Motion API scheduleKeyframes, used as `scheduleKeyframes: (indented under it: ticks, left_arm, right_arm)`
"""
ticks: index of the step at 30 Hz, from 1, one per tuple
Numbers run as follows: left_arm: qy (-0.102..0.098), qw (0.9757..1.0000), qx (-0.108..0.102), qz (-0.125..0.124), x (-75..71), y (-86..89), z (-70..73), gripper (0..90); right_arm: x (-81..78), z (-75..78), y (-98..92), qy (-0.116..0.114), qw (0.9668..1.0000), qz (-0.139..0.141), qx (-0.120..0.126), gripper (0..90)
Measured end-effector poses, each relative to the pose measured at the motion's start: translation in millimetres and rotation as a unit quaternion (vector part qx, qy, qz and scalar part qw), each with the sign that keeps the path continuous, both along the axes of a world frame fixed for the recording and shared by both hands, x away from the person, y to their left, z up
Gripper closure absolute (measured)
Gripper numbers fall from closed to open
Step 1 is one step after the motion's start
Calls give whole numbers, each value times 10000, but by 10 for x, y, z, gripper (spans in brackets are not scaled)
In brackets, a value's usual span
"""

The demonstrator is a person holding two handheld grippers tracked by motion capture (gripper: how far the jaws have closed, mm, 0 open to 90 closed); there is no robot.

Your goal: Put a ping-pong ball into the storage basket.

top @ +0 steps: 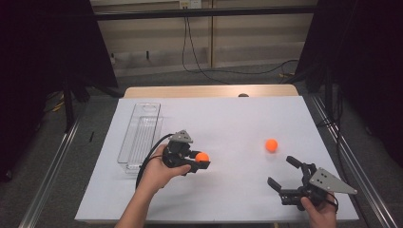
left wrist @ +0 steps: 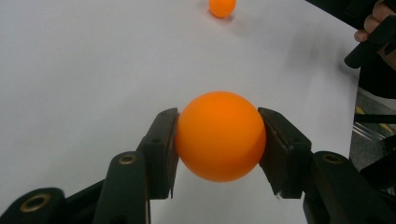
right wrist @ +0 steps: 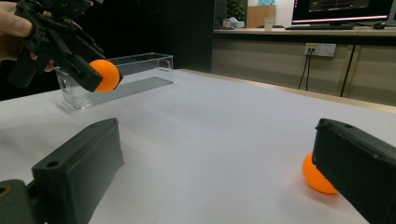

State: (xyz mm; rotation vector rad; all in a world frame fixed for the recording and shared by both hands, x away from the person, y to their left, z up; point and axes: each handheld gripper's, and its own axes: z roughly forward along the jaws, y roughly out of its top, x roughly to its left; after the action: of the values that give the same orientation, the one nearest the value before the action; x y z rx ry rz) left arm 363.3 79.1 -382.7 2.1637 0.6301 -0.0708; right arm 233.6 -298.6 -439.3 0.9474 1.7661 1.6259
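Smooth round orange ball [left wrist: 220, 135] between matte black fingers [left wrist: 159, 149].

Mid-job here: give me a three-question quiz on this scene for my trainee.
1. True or false: the left tool is shut on an orange ball.
2. Where does the second orange ball lie? A) in the clear tray B) on the white table, beyond the right tool C) between the right tool's jaws
3. Fill in: the right tool's jaws stand ____.

Key: 1 true; 2 B; 3 open.
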Motion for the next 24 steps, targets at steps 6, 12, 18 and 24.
scheduleKeyframes:
  ticks: [6, 12, 18, 24]
  left_arm:
    - [46, 10000, -17, 41, 15, 30, 1, 509]
    - [-15, 9999, 40, 122, 34, 68, 3, 509]
    - [-6, 9998, 17, 190, 56, 108, 0, 509]
    - [14, 9998, -13, 218, 74, 140, 3, 509]
  right_arm:
    - [-3, 0, 0, -5, 10000, 8, -2, 10]
    - [-2, 0, 0, -2, 10000, 2, 6, 10]
    - [-1, 0, 1, -8, 10000, 3, 0, 10]
    - [-1, 1, 1, -1, 10000, 2, 11, 10]
